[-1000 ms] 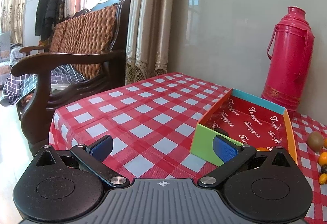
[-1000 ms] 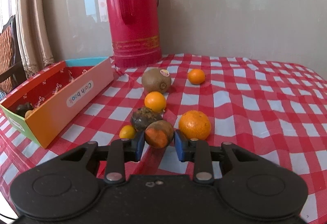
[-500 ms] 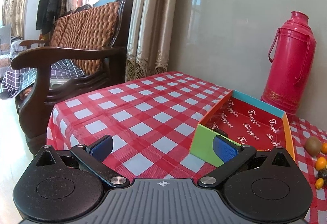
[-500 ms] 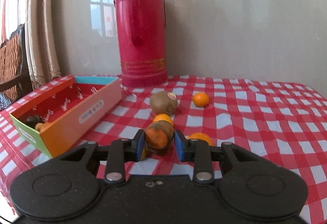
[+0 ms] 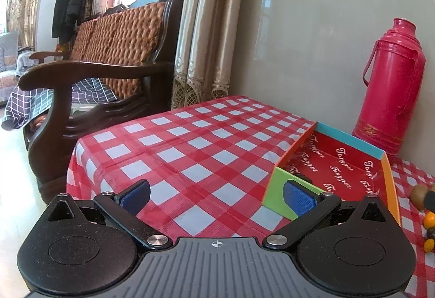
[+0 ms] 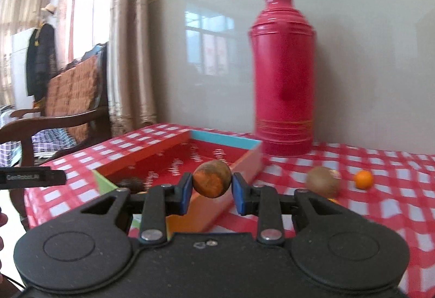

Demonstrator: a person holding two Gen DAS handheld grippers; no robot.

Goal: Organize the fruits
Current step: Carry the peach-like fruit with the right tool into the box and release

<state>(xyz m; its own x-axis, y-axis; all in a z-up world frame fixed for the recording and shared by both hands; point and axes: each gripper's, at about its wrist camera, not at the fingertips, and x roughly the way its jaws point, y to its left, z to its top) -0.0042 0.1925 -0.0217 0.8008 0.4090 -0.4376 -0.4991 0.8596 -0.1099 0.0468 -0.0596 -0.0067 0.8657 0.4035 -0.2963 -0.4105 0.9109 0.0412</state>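
Observation:
My right gripper [image 6: 212, 190] is shut on an orange-and-brown fruit [image 6: 212, 182] and holds it in the air beside the near right wall of the colourful cardboard box [image 6: 242, 144]. A dark fruit [image 6: 131, 184] lies in the box's near end. A kiwi [image 6: 323, 181] and a small orange [image 6: 363, 179] lie on the checked tablecloth to the right. My left gripper [image 5: 216, 196] is open and empty, low over the cloth at the green end of the box [image 5: 278, 190]. More fruits [image 5: 429, 219] show at the right edge of the left wrist view.
A tall red thermos [image 6: 282, 80] stands behind the box against the wall; it also shows in the left wrist view [image 5: 391, 86]. A wooden armchair [image 5: 103, 75] stands off the table's left edge. Curtains [image 5: 206, 26] hang behind it.
My right gripper has lifted the orange-and-brown fruit off the cloth and carried it left toward the box. My left gripper has barely moved.

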